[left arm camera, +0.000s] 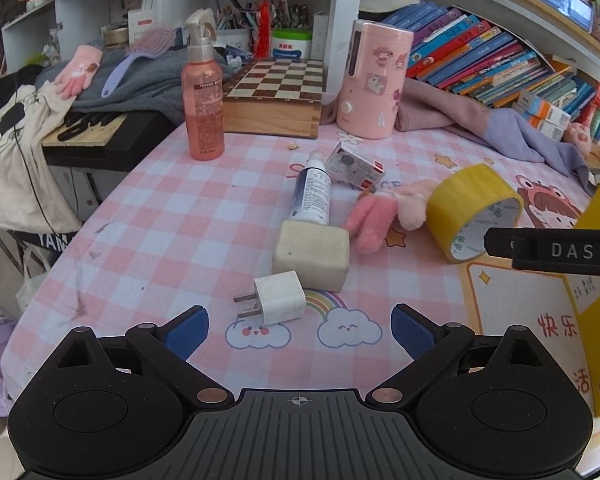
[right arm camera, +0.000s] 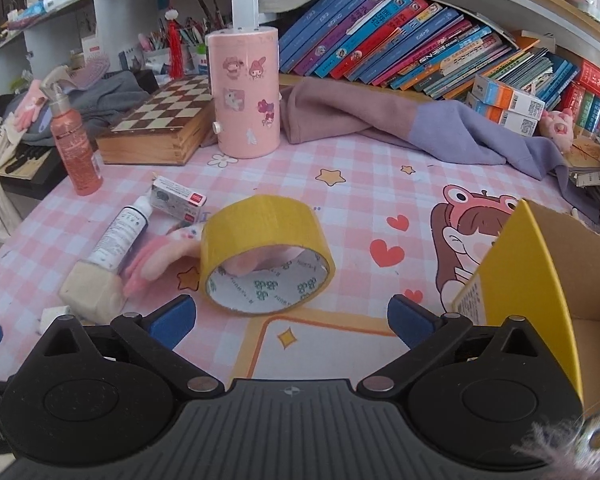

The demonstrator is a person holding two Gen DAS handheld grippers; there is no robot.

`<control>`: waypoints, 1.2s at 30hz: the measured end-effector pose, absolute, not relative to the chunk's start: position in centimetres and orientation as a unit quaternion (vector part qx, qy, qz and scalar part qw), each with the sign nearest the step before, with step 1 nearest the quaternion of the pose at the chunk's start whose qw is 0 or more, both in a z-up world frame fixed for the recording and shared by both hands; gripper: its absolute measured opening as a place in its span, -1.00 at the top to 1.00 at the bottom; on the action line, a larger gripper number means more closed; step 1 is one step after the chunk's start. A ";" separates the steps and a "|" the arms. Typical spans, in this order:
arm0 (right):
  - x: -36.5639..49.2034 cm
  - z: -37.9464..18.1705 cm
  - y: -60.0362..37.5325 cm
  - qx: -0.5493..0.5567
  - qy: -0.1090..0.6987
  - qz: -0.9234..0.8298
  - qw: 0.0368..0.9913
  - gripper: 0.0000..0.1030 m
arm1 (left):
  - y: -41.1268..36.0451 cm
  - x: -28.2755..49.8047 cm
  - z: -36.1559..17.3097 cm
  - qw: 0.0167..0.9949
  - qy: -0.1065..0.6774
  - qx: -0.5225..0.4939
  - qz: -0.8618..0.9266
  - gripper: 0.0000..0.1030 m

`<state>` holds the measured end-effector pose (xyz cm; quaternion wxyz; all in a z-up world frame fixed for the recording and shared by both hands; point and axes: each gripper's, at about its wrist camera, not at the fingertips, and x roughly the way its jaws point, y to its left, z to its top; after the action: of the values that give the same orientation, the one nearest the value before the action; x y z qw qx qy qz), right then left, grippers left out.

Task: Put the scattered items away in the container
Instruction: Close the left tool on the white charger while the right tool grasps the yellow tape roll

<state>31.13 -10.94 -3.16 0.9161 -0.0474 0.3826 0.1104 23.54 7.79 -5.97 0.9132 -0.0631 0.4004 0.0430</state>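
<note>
We see both tools with jaws wide apart, nothing between them. Left gripper (left arm camera: 300, 330) hovers just short of the white plug (left arm camera: 280, 298), which touches the beige sponge block (left arm camera: 312, 254); a white bottle (left arm camera: 314, 192) lies behind it. Right gripper (right arm camera: 294, 320) sits just before the yellow tape roll (right arm camera: 266, 254), a pink plush (right arm camera: 156, 258) beside it. The cardboard box (right arm camera: 540, 280) stands at right on the checked mat (right arm camera: 360, 176).

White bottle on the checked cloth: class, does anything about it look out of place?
Yes. The white bottle lies toppled on its side, its base against the beige sponge block, while the pink spray bottle stands upright.
</note>
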 end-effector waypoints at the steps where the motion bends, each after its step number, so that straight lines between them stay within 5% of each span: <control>1: 31.6 -3.4 -10.7 -0.046 0.388 0.108 0.914 -1.00 | 7.9 23.8 -6.1 0.912 0.402 -0.066 0.046 -0.92; 27: 37.0 -6.9 -8.4 -0.057 0.424 0.108 0.897 -1.00 | 8.5 26.5 -8.4 0.900 0.422 -0.058 0.090 -0.23; 30: 36.9 -6.8 -8.4 -0.056 0.420 0.120 0.898 -0.81 | 8.6 26.4 -8.3 0.901 0.419 -0.055 0.098 -0.06; 36: 36.2 -6.1 -8.7 -0.047 0.411 0.133 0.901 -0.79 | 9.5 26.0 -8.1 0.900 0.417 -0.072 0.101 0.20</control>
<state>36.23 -8.68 -6.06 0.9009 -0.0471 0.4106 0.1329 25.99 9.52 -8.12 0.9002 -0.0721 0.4173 0.1011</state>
